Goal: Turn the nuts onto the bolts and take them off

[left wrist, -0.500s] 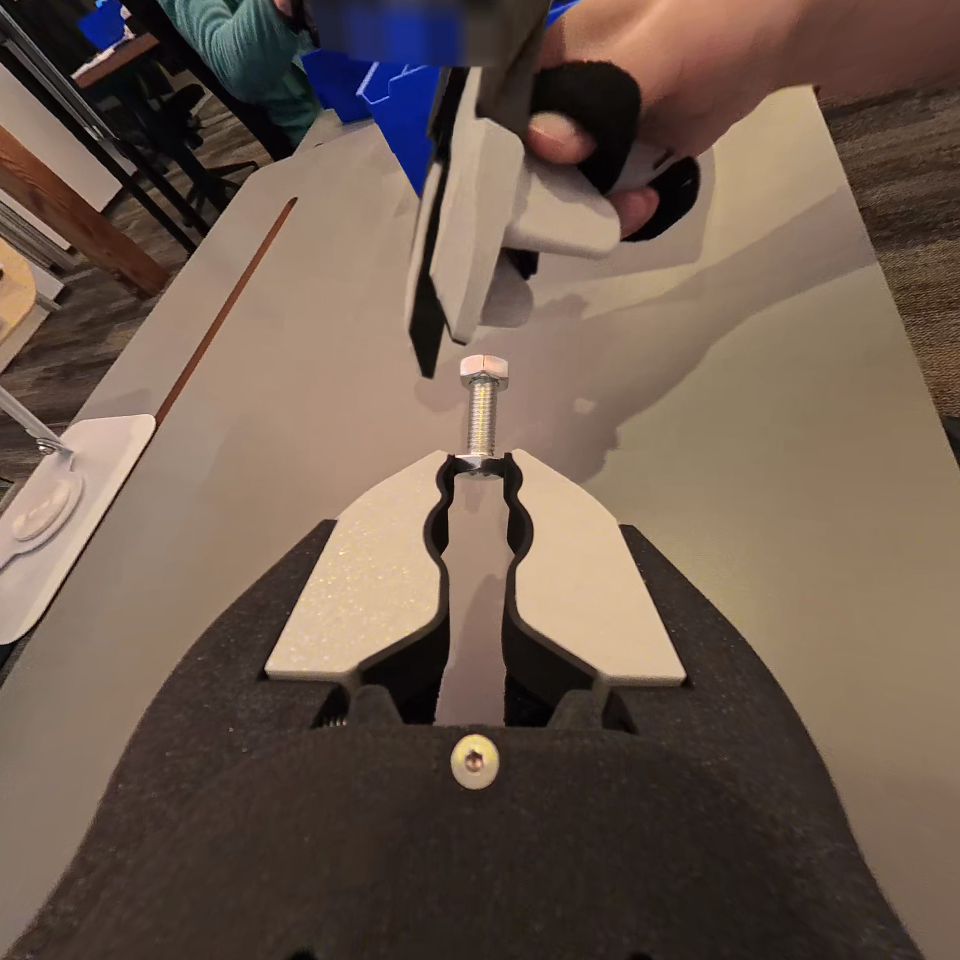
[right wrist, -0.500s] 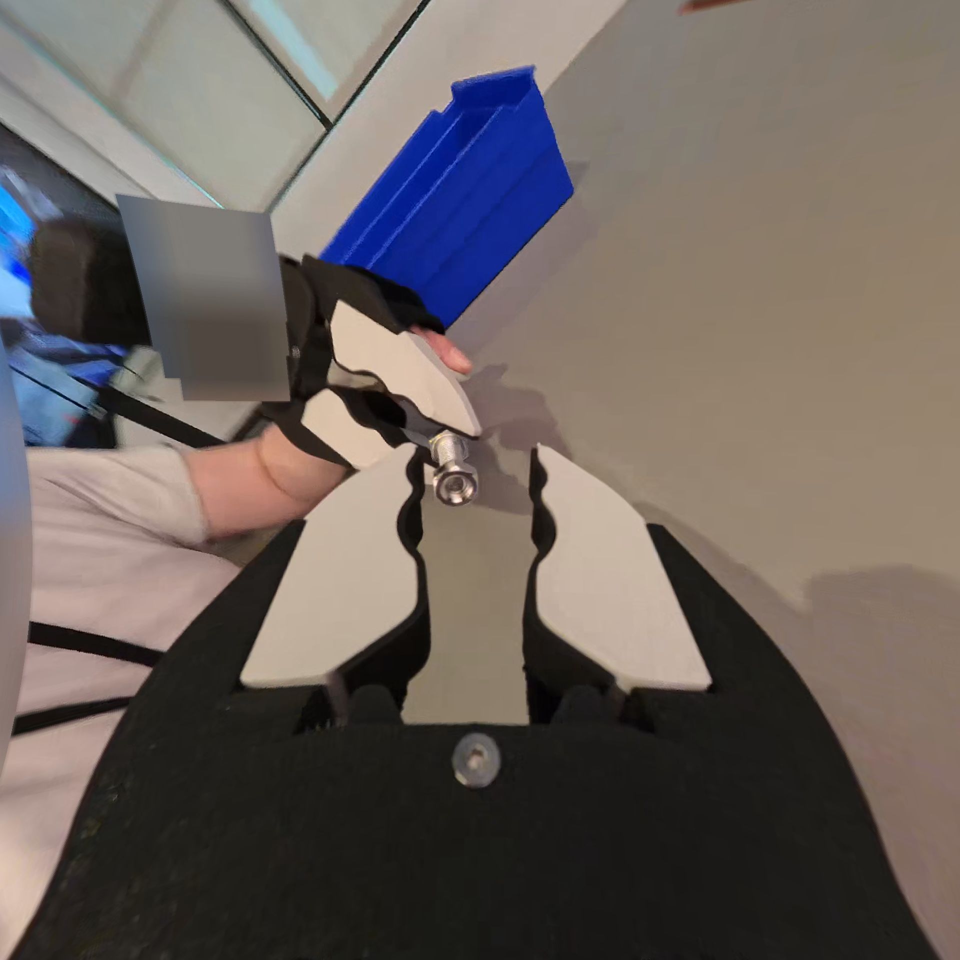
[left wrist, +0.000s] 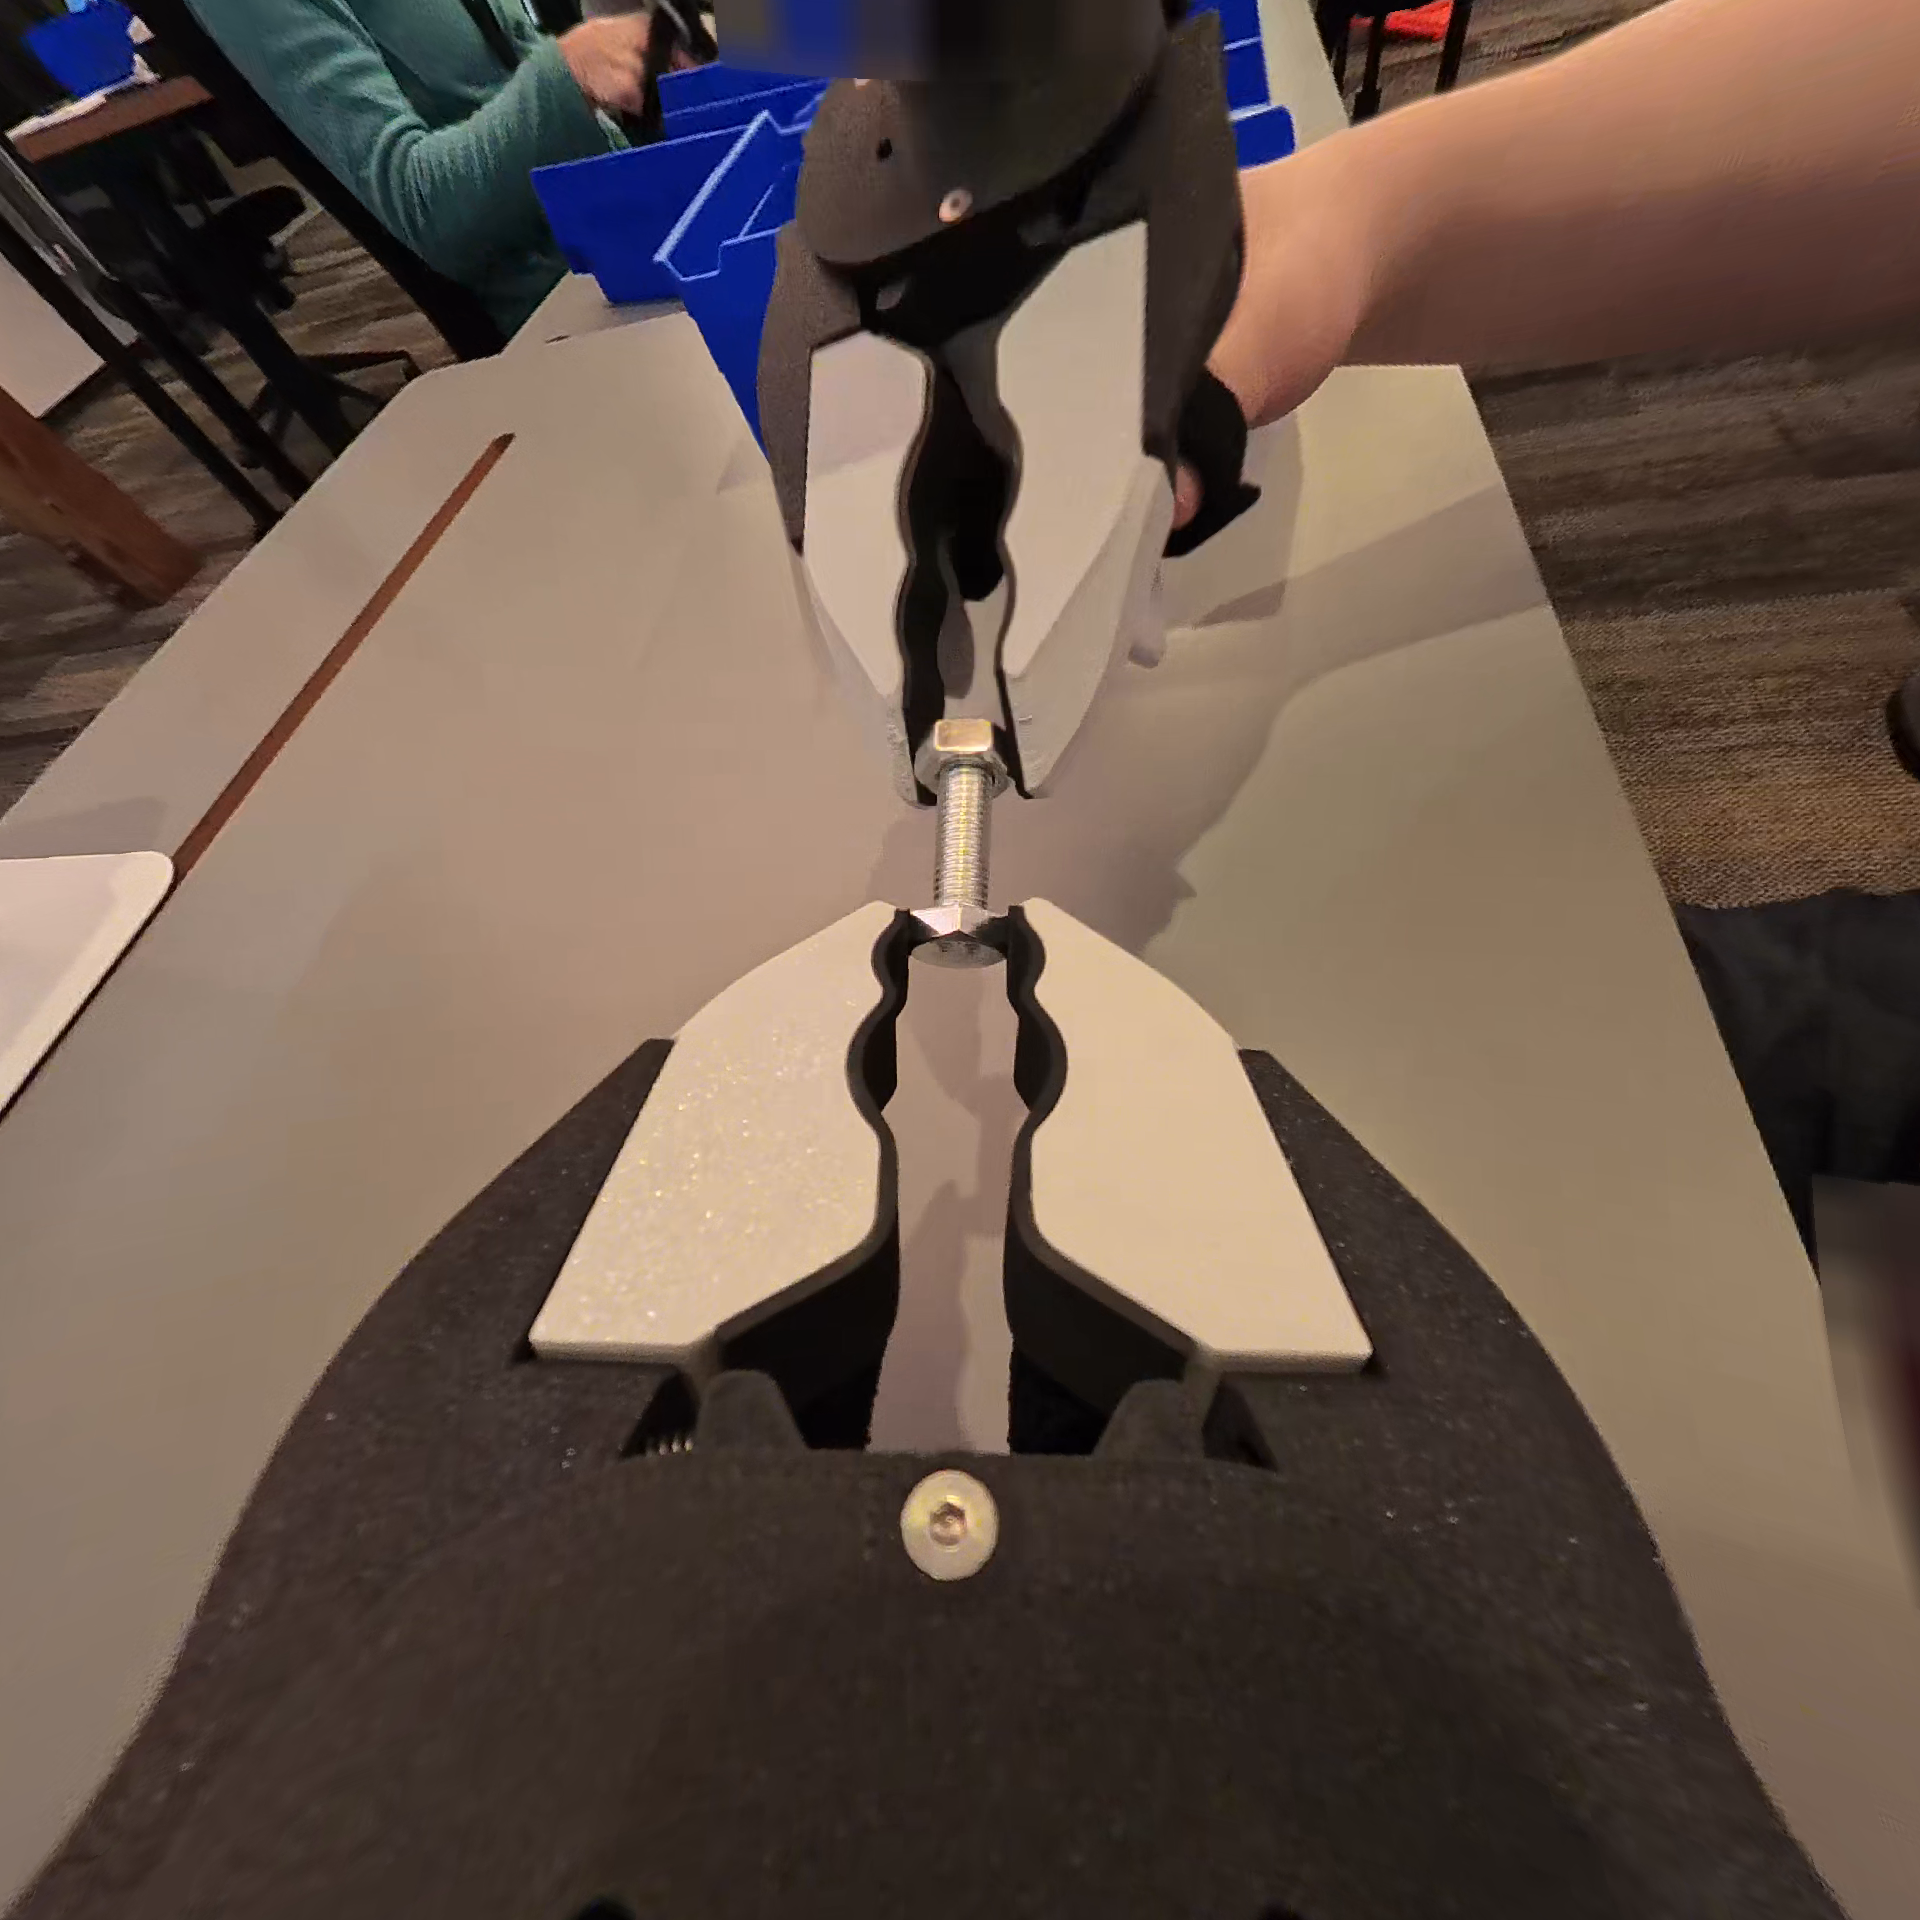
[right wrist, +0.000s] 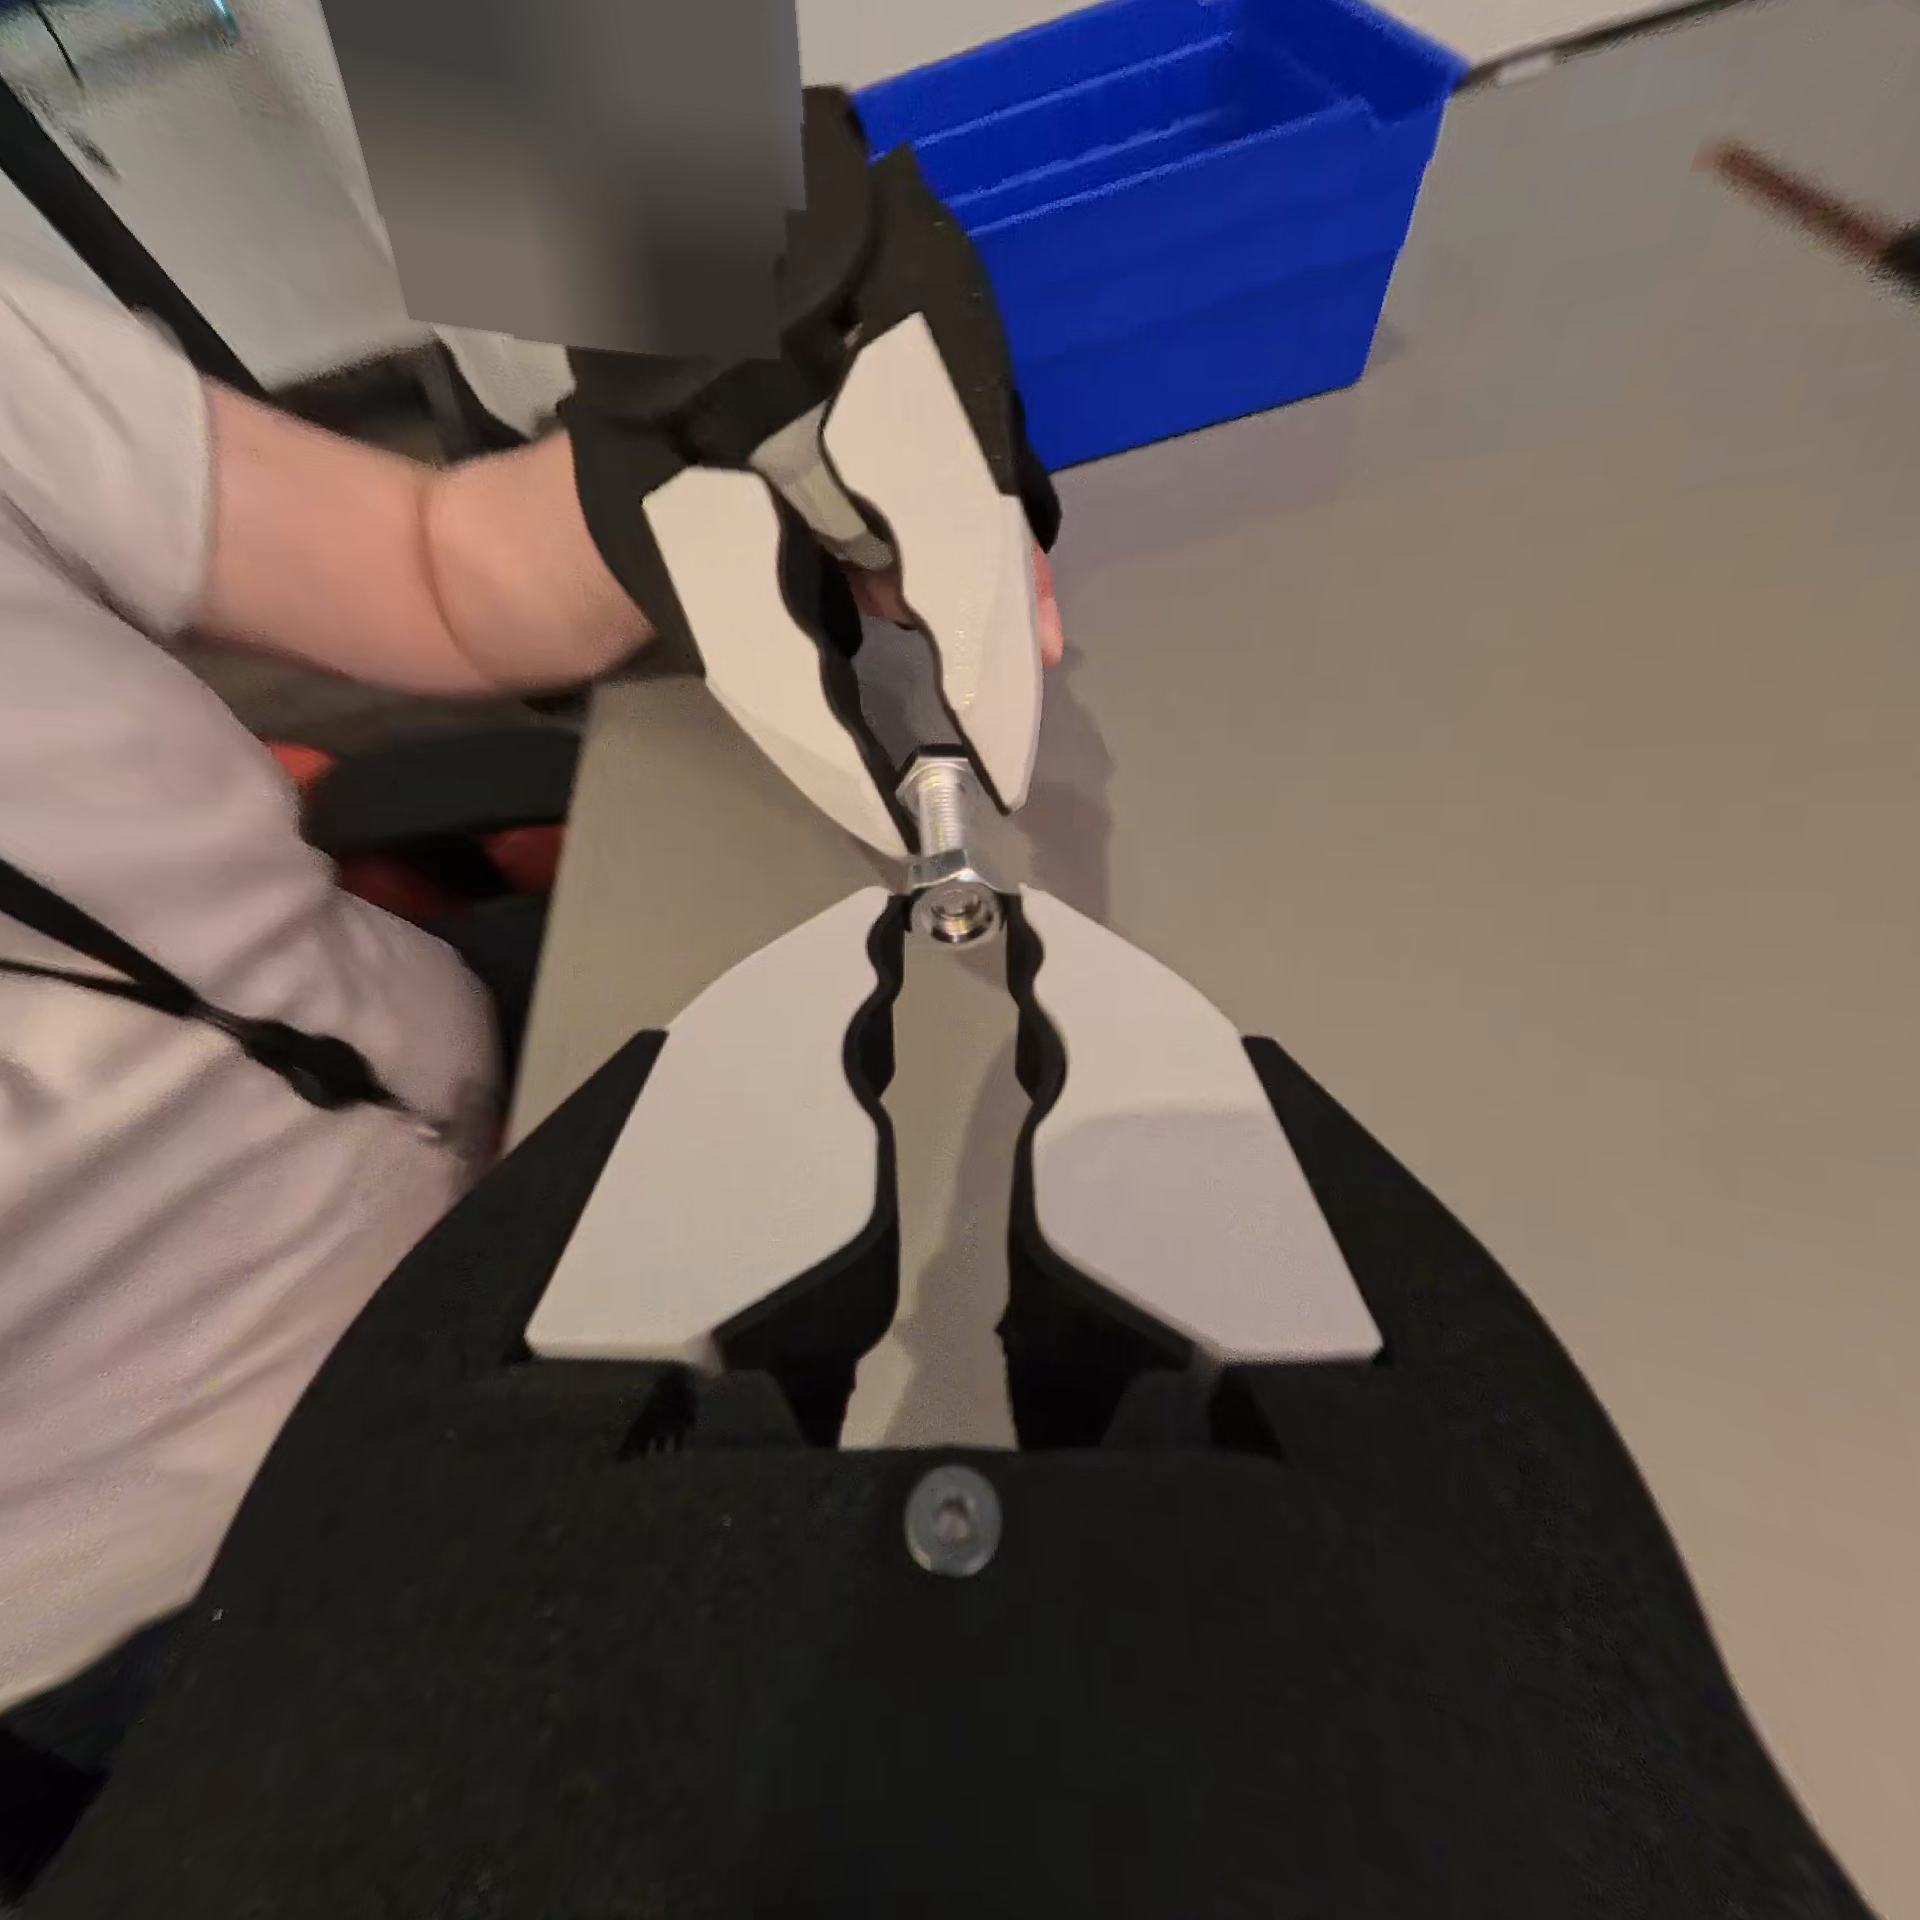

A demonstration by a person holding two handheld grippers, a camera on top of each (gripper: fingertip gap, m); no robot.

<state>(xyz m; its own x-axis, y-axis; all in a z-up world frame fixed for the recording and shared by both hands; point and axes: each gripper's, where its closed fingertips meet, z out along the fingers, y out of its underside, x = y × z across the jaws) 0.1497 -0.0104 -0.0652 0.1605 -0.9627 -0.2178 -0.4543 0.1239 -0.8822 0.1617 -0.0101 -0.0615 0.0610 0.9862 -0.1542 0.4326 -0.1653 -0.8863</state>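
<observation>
Two hand-held grippers meet tip to tip above the grey table [left wrist: 540, 727]. The left gripper [left wrist: 958, 940] is clamped on the hexagonal head of a bolt [left wrist: 962, 847], the head seated at the very tips of its fingers and the threaded shank projecting straight forward. The right gripper [right wrist: 954, 914] faces it from the opposite side and is closed around the nut [right wrist: 951, 902] at the far end of the shank, again at the fingertips. The bolt is thus suspended between the two claws, clear of the tabletop. Blue bins [right wrist: 1195, 218] stand on the table beyond them.
</observation>
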